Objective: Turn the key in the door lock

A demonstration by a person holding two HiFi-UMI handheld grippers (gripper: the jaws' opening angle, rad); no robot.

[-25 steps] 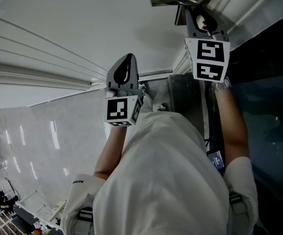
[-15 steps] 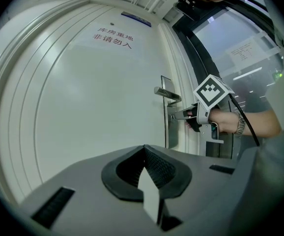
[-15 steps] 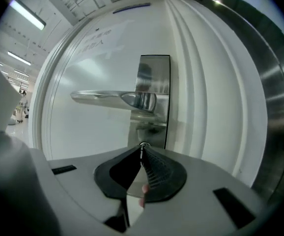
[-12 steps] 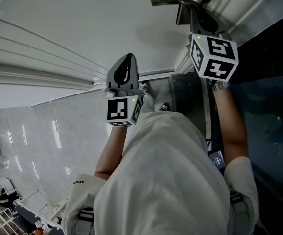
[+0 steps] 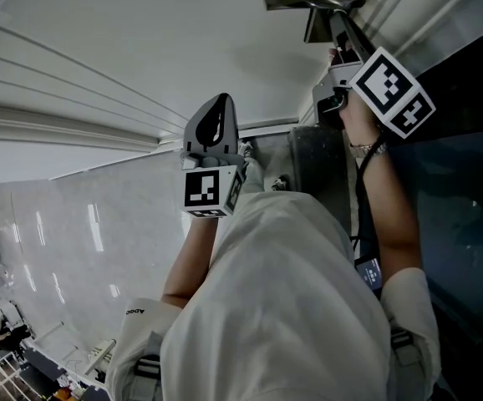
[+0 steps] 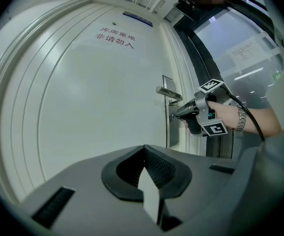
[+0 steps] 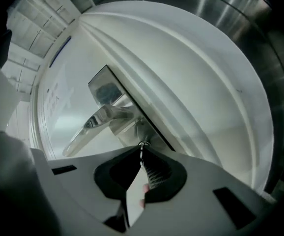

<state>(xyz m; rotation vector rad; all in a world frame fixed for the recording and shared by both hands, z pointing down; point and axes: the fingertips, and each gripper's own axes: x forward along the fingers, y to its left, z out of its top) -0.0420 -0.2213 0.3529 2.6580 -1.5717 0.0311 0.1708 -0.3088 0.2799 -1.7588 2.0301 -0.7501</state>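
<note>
currently: right gripper (image 7: 142, 154), jaws just closed on key (image 7: 141, 144) in door lock (image 6: 168, 132), rolled over, turn likely underway, unfinished; left gripper (image 6: 144, 154) shut, empty, idle

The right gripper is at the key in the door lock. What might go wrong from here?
Slip: the right gripper has just been closing its jaws on the thin key, pinching it only at their tips, so turning may twist it loose.
Knock: the door handle sits close above the key, so the rolled gripper may bump it.
</note>
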